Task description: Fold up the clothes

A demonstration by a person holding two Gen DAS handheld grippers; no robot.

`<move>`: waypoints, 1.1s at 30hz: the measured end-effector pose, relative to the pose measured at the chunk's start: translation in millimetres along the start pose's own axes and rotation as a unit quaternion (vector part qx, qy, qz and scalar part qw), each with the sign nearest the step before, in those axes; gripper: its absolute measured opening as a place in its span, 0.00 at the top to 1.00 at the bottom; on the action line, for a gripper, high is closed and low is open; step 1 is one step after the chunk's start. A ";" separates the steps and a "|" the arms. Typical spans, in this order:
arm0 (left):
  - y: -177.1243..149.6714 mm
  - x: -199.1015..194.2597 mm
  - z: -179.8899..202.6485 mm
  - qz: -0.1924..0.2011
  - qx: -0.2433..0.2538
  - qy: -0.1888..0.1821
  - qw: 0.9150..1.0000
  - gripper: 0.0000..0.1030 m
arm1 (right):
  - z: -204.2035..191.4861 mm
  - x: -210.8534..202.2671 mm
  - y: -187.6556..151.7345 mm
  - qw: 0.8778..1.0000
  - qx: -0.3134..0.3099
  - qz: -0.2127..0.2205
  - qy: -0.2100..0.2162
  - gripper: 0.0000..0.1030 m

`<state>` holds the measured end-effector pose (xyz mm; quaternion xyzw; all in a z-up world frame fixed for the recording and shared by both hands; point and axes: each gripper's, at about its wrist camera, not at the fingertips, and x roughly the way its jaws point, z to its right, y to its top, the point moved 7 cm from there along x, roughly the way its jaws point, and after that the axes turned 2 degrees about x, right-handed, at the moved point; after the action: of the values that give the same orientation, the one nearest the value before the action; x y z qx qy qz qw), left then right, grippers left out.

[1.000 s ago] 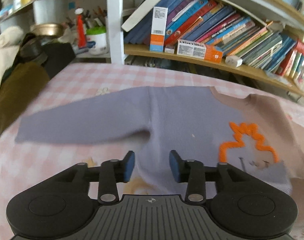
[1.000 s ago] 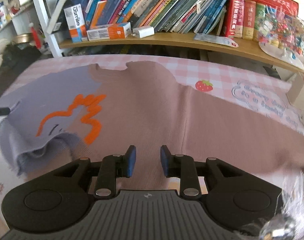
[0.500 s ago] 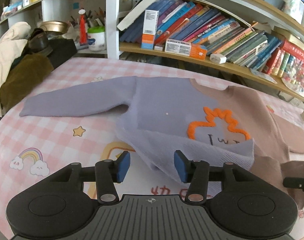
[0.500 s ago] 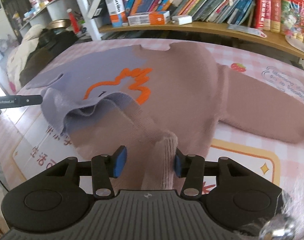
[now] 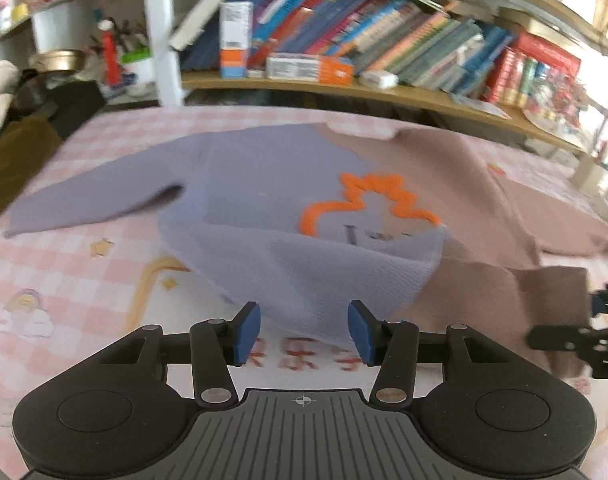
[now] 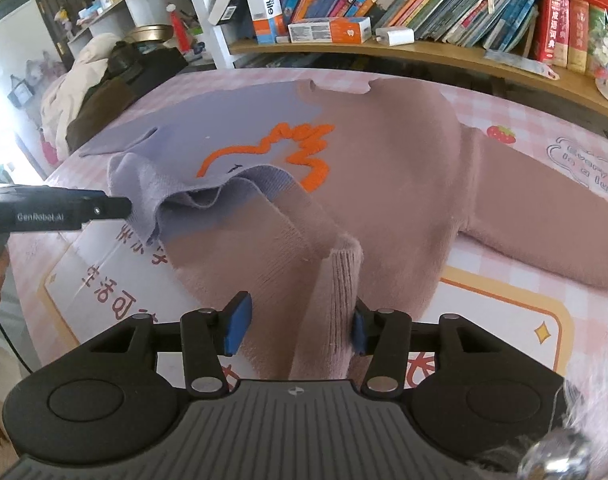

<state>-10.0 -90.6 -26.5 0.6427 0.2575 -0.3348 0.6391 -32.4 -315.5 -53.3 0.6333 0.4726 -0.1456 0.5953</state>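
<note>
A sweater, lilac on its left half and brown on its right with an orange outline on the chest, lies front up on the pink checked tablecloth. Its bottom hem is lifted and folded up toward the chest. My left gripper is open, with the lilac hem draped just beyond its blue pads. My right gripper is open, and a raised fold of brown hem stands between its jaws against the right pad. The left gripper also shows in the right wrist view, at the lilac hem.
A bookshelf full of books and boxes runs along the far edge of the table. A pile of clothes sits at the far left. The brown sleeve stretches out to the right.
Both grippers have pulled back toward the near edge and opened wider. The hem has been lifted and drawn up over the lower body of the sweater.
</note>
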 end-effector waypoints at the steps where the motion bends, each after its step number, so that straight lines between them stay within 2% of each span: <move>1: -0.5 1.3 3.6 -0.005 -0.006 -0.011 1.000 0.51 | 1.7 -0.5 -0.3 1.000 0.002 0.001 -0.001 0.54; 3: -0.9 4.2 6.4 -0.012 -0.028 -0.032 0.999 0.40 | 5.2 -1.5 -0.8 1.000 0.007 0.002 -0.003 0.54; 4: -1.2 6.0 6.4 -0.016 -0.042 -0.045 0.998 0.38 | 7.0 -2.0 -0.9 1.000 0.009 0.002 -0.004 0.54; 7: -0.1 9.0 -4.1 -0.022 -0.092 -0.070 0.993 0.36 | 12.9 -3.8 -0.7 1.000 0.017 0.004 -0.007 0.54; 10: -4.1 11.5 -20.8 -0.026 -0.153 -0.076 0.985 0.35 | 19.0 -6.4 0.4 1.000 0.024 0.008 -0.009 0.54; 12: -8.4 13.1 -29.0 -0.029 -0.176 -0.069 0.982 0.34 | 22.6 -8.4 1.1 0.999 0.029 0.012 -0.014 0.58; 14: -11.2 15.0 -28.2 -0.031 -0.177 -0.067 0.981 0.34 | 26.4 -9.2 1.5 0.999 0.034 0.013 -0.017 0.63; 15: -12.7 16.0 -27.8 -0.033 -0.178 -0.066 0.981 0.34 | 28.2 -9.0 1.2 0.999 0.037 0.011 -0.016 0.72; 16: -14.4 18.1 -28.3 -0.035 -0.183 -0.065 0.980 0.34 | 29.5 -8.3 0.6 0.999 0.040 0.009 -0.014 0.75; 19: -19.1 27.3 -31.3 -0.043 -0.221 -0.066 0.972 0.35 | 30.1 -7.8 -1.3 0.999 0.046 0.002 -0.005 0.85; 22: -21.0 30.6 -32.3 -0.038 -0.259 -0.084 0.962 0.37 | 29.1 -9.0 -1.7 0.999 0.049 0.000 0.002 0.88; 23: -21.2 30.9 -32.2 -0.035 -0.267 -0.090 0.959 0.40 | 28.7 -9.7 -1.6 0.999 0.050 0.001 0.004 0.88; 25: -20.7 31.7 -33.4 -0.027 -0.281 -0.102 0.954 0.63 | 28.2 -11.3 -1.7 0.999 0.051 0.004 0.006 0.89; 26: -20.5 32.8 -34.2 -0.025 -0.286 -0.107 0.952 0.83 | 28.0 -12.1 -2.1 0.999 0.052 0.005 0.005 0.89; 27: -20.6 33.3 -36.0 -0.023 -0.290 -0.109 0.951 0.91 | 27.8 -13.3 -2.8 0.999 0.052 0.006 0.004 0.90; 29: -17.2 31.5 -38.1 -0.011 -0.297 -0.111 0.948 0.96 | 28.5 -15.5 -3.5 0.999 0.054 0.007 -0.001 0.90; 33: -6.4 18.1 -44.5 0.017 -0.300 -0.118 0.946 0.96 | 29.0 -20.5 -4.4 0.998 0.062 0.012 -0.010 0.91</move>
<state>1.3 -47.8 -46.2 0.3811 0.2583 -0.3047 0.8338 -35.3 -350.8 -47.9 0.6734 0.4491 -0.1740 0.5609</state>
